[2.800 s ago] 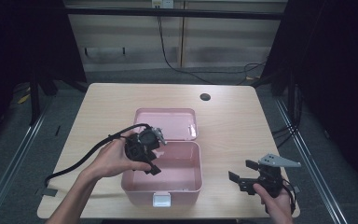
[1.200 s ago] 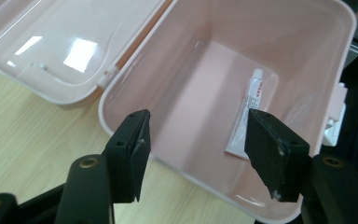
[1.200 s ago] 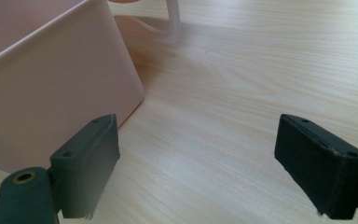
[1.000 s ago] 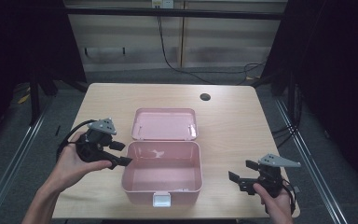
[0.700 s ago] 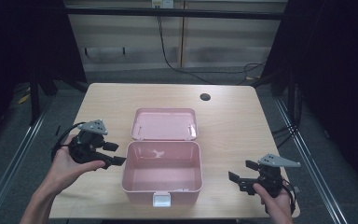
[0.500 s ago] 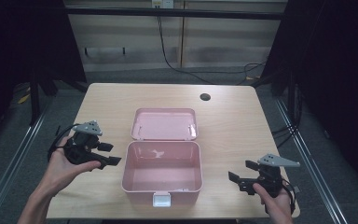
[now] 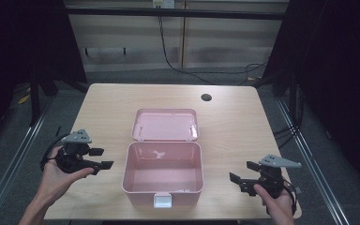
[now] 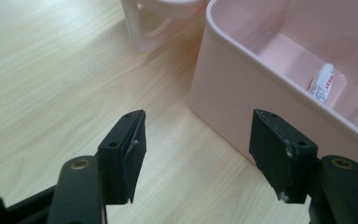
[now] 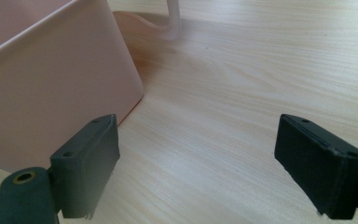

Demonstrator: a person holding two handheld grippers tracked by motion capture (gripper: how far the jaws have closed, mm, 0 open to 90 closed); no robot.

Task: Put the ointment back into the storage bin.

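Note:
A pink plastic box [image 7: 163,172] stands open in the middle of the table, its lid [image 7: 166,124] laid back flat behind it. A small white tube [image 8: 322,83] lies inside the box near one wall. My left gripper [image 7: 100,158] hangs open just left of the box with nothing between its jaws; its own view has the box wall [image 8: 242,98] close ahead on the right. My right gripper [image 7: 240,174] rests open near the table's front right, also holding nothing, with the box corner [image 9: 56,84] at its left.
The wooden table [image 7: 243,126] has a dark round hole [image 7: 206,97] at the back right. Metal rails run along the floor on both sides. A white latch [image 7: 161,200] sits at the box's front edge.
My left gripper has drawn back out of the box to the left and lowered beside it. The right gripper has stayed where it was.

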